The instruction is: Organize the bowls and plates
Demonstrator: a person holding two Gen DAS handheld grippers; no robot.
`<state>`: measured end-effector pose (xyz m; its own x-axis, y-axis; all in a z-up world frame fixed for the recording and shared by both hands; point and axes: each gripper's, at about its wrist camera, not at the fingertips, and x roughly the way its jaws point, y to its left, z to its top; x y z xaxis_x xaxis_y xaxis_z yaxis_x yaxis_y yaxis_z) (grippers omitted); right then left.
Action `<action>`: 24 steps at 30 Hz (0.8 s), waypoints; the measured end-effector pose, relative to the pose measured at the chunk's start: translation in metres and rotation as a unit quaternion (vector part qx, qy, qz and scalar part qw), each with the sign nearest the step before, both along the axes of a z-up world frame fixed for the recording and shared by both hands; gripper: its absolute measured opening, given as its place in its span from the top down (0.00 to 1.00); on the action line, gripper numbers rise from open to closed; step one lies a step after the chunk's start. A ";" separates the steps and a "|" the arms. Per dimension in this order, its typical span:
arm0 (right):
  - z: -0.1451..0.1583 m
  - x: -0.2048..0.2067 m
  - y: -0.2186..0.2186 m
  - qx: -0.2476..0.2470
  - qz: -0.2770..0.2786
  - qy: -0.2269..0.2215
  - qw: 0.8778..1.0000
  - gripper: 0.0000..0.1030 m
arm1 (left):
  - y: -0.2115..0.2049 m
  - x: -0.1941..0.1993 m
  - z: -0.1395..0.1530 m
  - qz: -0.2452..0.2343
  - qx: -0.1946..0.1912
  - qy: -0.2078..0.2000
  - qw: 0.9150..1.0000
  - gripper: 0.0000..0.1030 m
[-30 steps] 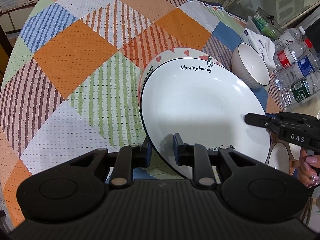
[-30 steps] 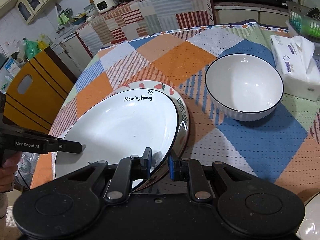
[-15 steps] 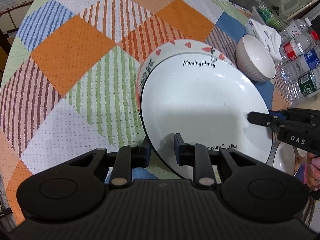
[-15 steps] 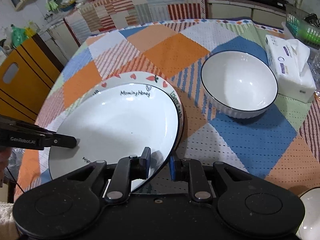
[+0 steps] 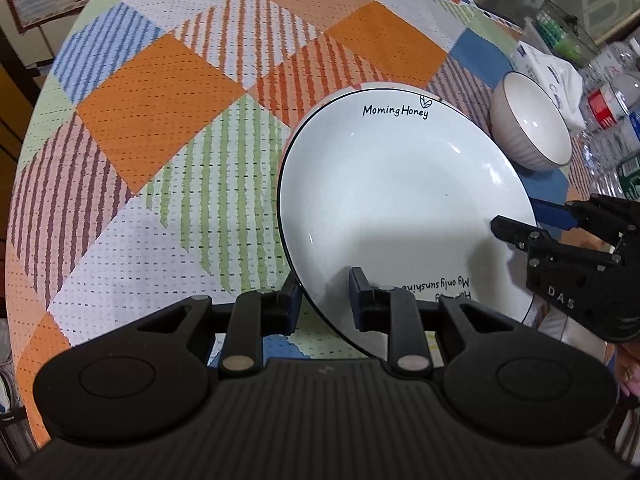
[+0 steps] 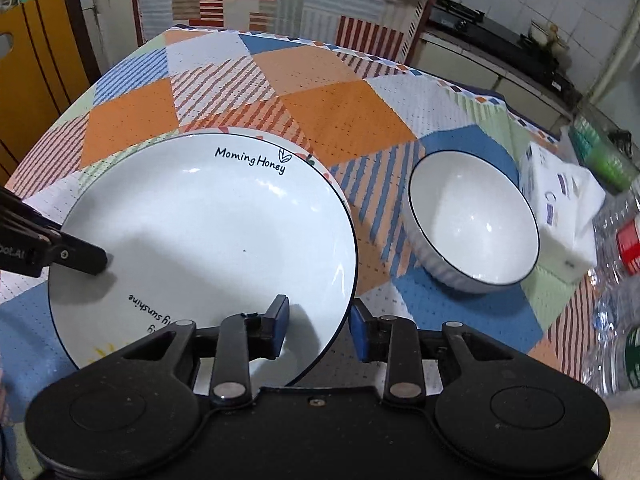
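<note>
Both tools straddle the rim of the white plate (image 6: 208, 240) lettered "Morning Honey": the left tool (image 5: 322, 296) has one finger under the near edge and one on the inner face, and the right tool (image 6: 318, 326) sits likewise at the opposite edge. Half a second ago their fingers pinched the rim closely; now the right tool's jaws stand visibly wider, with a gap between each pad and the china, and the left tool's gap also looks looser, though whether it has fully let go cannot be told. Earlier a broad crescent of the heart-patterned plate (image 6: 316, 162) showed beyond the white plate; now only a sliver peeks out at its far rim, so the white plate has come to lie almost squarely on top. By this judgement the stacking of the two plates is essentially done and the tools are releasing. Beyond the white plate's right edge, apart from it on the checked tablecloth (image 5: 160, 120) of the table, stands the ribbed white bowl (image 6: 474, 228), untouched, probably the next thing to gather. Past the bowl lie a tissue pack (image 6: 564, 204) and some bottles (image 5: 608, 108).
</note>
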<state>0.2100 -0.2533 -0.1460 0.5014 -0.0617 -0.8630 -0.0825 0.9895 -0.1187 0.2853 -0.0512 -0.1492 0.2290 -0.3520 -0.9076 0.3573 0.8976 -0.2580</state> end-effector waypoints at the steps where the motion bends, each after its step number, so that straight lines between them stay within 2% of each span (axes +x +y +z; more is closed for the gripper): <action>1: -0.001 0.000 0.001 -0.006 0.004 -0.003 1.000 0.63 | 0.000 0.000 0.000 0.005 0.001 -0.002 1.000 0.78; 9: -0.004 -0.005 -0.002 -0.009 0.021 -0.040 0.999 0.66 | 0.005 -0.011 0.000 0.051 -0.010 -0.004 0.999 0.78; 11: 0.005 -0.013 -0.005 -0.012 0.019 -0.052 0.998 0.66 | 0.006 -0.020 0.004 0.057 -0.012 -0.009 0.998 0.78; 15: 0.028 -0.039 -0.018 0.023 0.019 -0.067 0.997 0.66 | 0.009 -0.038 0.017 0.059 -0.005 -0.025 0.998 0.78; 21: 0.062 -0.082 -0.032 0.039 0.052 -0.102 0.993 0.65 | 0.003 -0.071 0.041 0.046 -0.004 -0.043 0.998 0.78; 24: 0.074 -0.102 -0.040 0.046 0.071 -0.122 0.989 0.60 | -0.005 -0.087 0.052 0.044 -0.005 -0.049 0.998 0.78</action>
